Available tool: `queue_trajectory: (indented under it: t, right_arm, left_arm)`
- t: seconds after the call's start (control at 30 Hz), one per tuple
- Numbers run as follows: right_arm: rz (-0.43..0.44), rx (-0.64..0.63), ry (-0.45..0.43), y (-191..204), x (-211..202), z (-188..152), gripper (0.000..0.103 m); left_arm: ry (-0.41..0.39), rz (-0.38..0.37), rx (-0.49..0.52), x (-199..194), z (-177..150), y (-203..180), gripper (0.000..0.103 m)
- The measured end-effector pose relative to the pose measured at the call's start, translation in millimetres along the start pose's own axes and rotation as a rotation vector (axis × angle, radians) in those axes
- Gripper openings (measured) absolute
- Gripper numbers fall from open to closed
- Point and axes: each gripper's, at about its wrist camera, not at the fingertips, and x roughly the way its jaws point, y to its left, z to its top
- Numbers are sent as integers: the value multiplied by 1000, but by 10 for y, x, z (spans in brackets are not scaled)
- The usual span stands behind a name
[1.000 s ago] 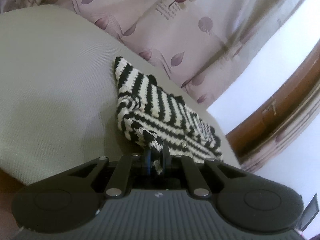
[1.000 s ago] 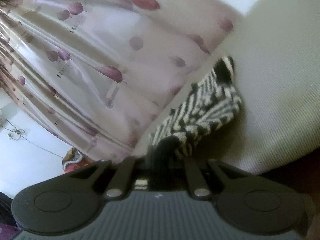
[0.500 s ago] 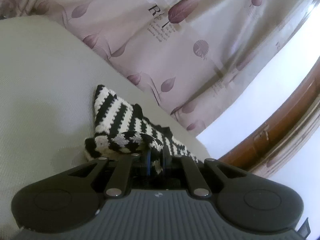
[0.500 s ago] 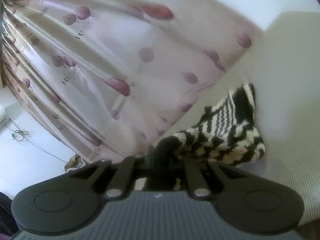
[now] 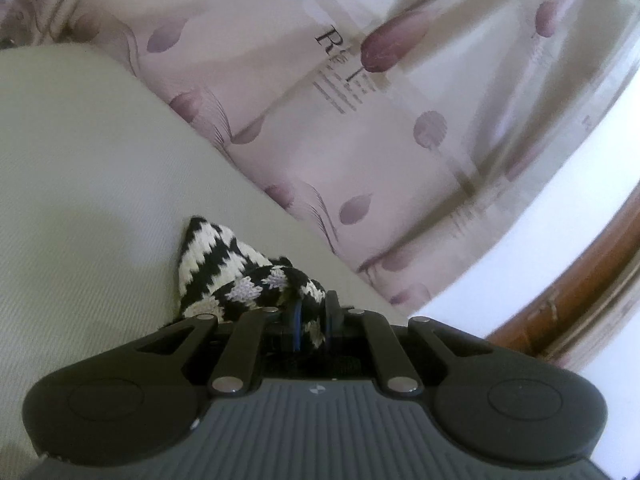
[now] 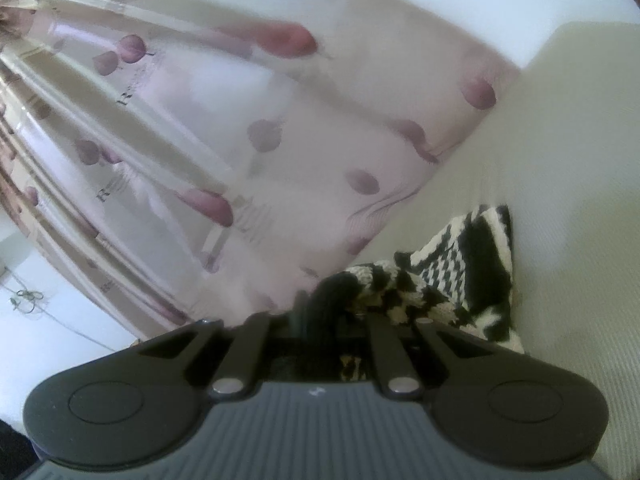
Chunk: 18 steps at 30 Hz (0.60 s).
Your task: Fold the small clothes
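My fingers on both grippers pinch the striped knit garment.
Left gripper and right gripper each clamp an edge above the pale cushion.

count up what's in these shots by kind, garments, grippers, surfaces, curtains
striped knit garment: 1, black and white, pinched by both grippers
grippers: 2, left gripper and right gripper, each shut on the garment
pale cushioned surface: 1, under the garment
curtain: 1, pinkish with a leaf print, behind the surface
total: 5
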Motion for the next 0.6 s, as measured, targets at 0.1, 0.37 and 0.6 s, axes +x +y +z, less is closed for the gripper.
queue_trajectory:
  t: [0.1,0.37,0.6]
  right_arm:
    - [-16,13,-3,-63,128,62,9]
    - [-53,63,2,-266,474,118,9]
    - [-113,101,0,-448,744,174,10]
  left_arm:
    - [-11,13,-11,113,68,43,11]
    - [-13,71,-33,388,136,187,12]
    - [-12,116,-52,614,148,289,12]
